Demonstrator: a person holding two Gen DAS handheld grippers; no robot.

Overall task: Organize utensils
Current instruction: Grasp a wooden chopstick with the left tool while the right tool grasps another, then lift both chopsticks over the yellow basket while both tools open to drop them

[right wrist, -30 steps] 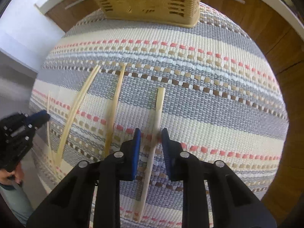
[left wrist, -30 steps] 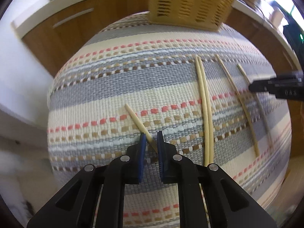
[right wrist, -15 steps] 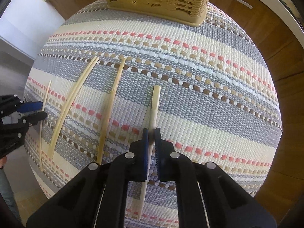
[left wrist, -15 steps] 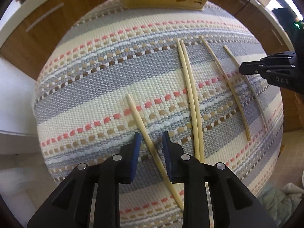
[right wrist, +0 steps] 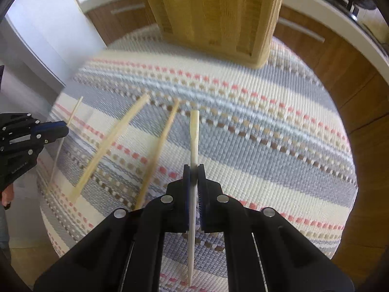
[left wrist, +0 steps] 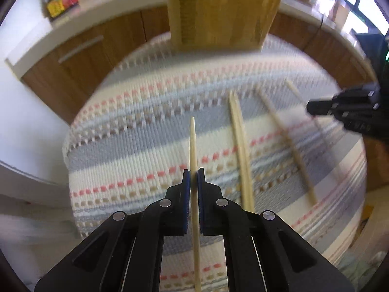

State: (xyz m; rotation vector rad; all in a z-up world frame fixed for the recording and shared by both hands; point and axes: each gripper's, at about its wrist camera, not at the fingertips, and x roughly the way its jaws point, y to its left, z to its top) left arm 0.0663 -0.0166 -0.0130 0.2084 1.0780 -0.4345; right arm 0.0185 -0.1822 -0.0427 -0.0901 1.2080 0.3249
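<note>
- Chopsticks are what we are sorting. In the left wrist view, our left gripper (left wrist: 193,178) is now clenched on one chopstick (left wrist: 192,146), which half a second ago lay slanted on the striped mat (left wrist: 136,150) between parted jaws; it now runs straight ahead between the pads, apparently lifted.
- Right of that claw a pair (left wrist: 239,146) and a single stick (left wrist: 287,141) lie on the mat; the wicker basket (left wrist: 218,12) stands ahead.
- In the right wrist view, our right gripper (right wrist: 193,177) stays clamped on a pale flat-ended stick (right wrist: 194,136), raised toward the basket (right wrist: 218,12) ahead.
- We judge both grasps done, so carrying to the basket comes next.
</note>
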